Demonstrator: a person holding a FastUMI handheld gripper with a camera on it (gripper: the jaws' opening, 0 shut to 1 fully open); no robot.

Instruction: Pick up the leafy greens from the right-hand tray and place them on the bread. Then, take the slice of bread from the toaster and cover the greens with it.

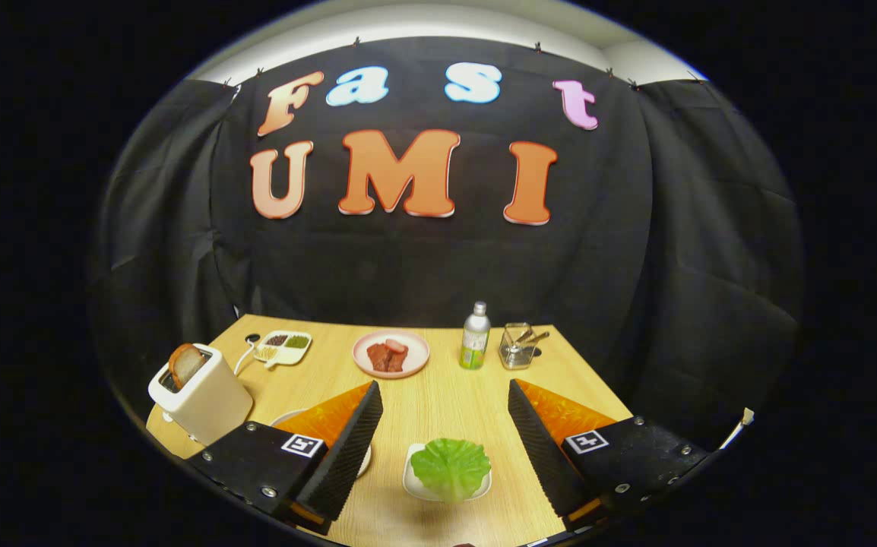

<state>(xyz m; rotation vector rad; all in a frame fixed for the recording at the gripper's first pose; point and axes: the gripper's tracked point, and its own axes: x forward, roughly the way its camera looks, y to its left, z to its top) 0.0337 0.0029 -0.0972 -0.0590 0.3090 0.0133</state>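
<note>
Greens [451,467] lie on a small white tray [413,480] on the bench [438,403], between the two fingers and low, close to the gripper [444,399]; nothing touches the leaf. Going from the left: a white toaster [201,396] stands at the bench's near left corner with a browned slice of bread [185,363] sticking up from its slot. Just behind it sits a divided dish [283,347] with dark and green fillings. Beside the toaster, a white plate [289,418] shows partly behind the left finger [351,433]; what it carries is hidden. Beyond the fingers, mid-bench, a pink plate [391,354] holds reddish meat pieces [387,356]. Right of it stands a bottle [475,336] with a green label, and next to that a clear holder [517,346] with utensils. The right finger [536,441] stands well apart from the left, so the fingers are spread wide and hold nothing.
</note>
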